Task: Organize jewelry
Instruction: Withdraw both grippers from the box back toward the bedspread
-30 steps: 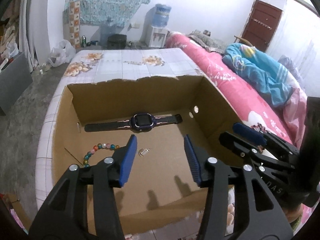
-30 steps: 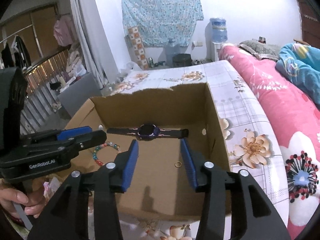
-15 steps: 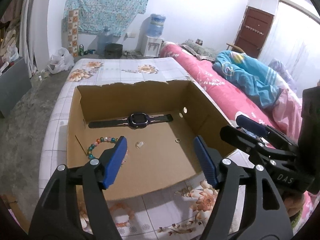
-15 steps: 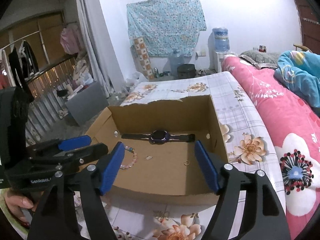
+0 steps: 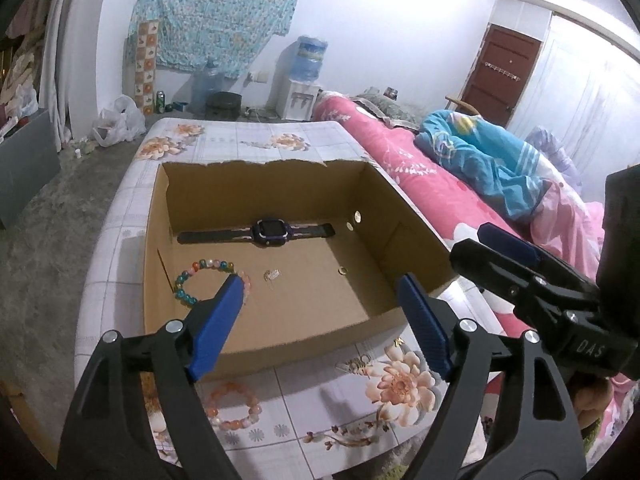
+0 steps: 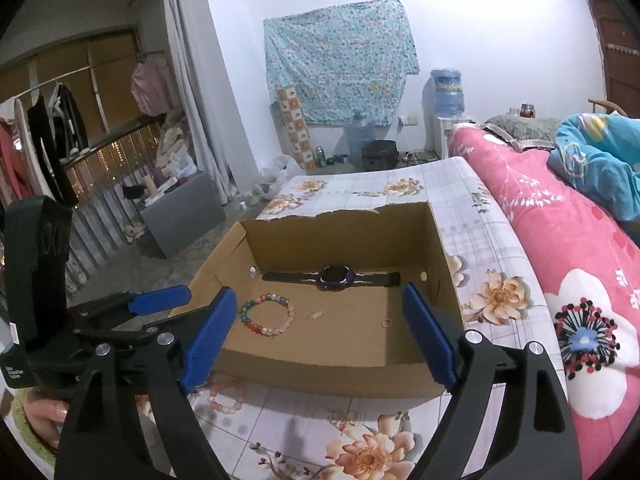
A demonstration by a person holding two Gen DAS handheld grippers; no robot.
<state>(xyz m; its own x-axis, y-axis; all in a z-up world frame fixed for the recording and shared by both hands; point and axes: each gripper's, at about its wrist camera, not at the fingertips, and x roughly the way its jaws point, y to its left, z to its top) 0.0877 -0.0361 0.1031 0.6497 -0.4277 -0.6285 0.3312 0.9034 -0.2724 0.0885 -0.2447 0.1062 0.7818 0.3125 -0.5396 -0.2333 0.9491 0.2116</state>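
With both claws held near the front edge of the cardboard box [image 5: 280,344] and neither carrying anything, the step in hand reads as the gap between two placements: left gripper [image 5: 320,312], jaws opening, blue pads wide apart, nothing between them; right gripper [image 6: 320,336], jaws opening, pads likewise spread and empty. Contents of the box, on its floor: one dark watch [image 5: 272,233] laid flat along the far wall, strap stretched left to right; one multicoloured bead bracelet [image 6: 267,316] at the near left; one small silver charm [image 5: 272,274], near the middle, detail too fine to name; one small gold ring [image 5: 343,270] to the right of the charm, apart from it. Outstanding, on the floral tablecloth [image 5: 304,412] just outside the near wall of the box: one pink bead bracelet [image 5: 234,406], lying flat at the left, and one small metallic piece [image 5: 358,364] to its right, too small to identify. By judgement, sorting is more than half done. Next move, likely: lower the left claw over the pink bracelet, straddle one side of the loop, close on the beads without scattering them, lift over the near wall and set it on bare floor beside the other bracelet
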